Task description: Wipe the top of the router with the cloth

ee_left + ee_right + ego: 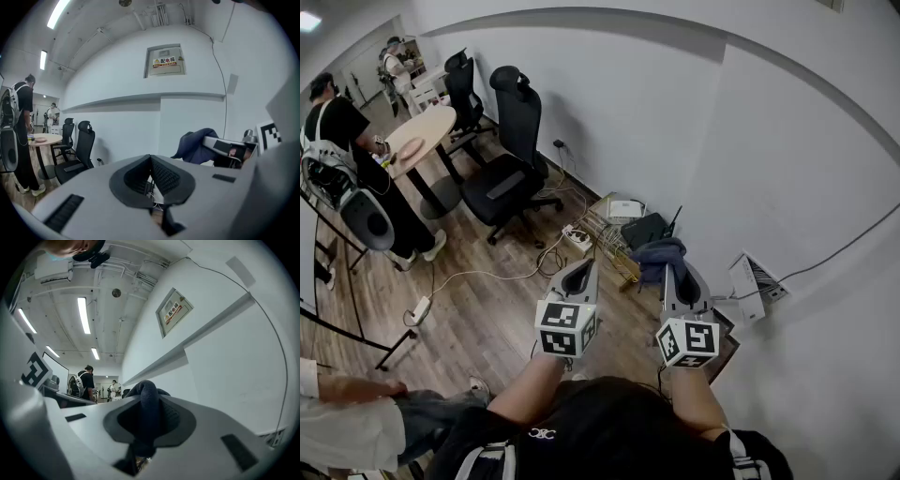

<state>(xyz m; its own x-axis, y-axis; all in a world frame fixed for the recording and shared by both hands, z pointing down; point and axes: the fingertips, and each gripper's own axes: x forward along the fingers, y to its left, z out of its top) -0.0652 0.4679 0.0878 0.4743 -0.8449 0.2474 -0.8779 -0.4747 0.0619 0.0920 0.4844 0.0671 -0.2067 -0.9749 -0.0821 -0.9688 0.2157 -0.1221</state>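
Wall (117,117) w/ "配电箱" sign (165,61); navy cloth (146,404)

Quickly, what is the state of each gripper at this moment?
Left gripper: shut, nothing between its fingers.
Right gripper: shut on the dark blue cloth.

it was an office: black swivel chairs (514,155) stood by a round bench (420,139) on wood flooring (478,309), under ceiling strip lights (85,314).
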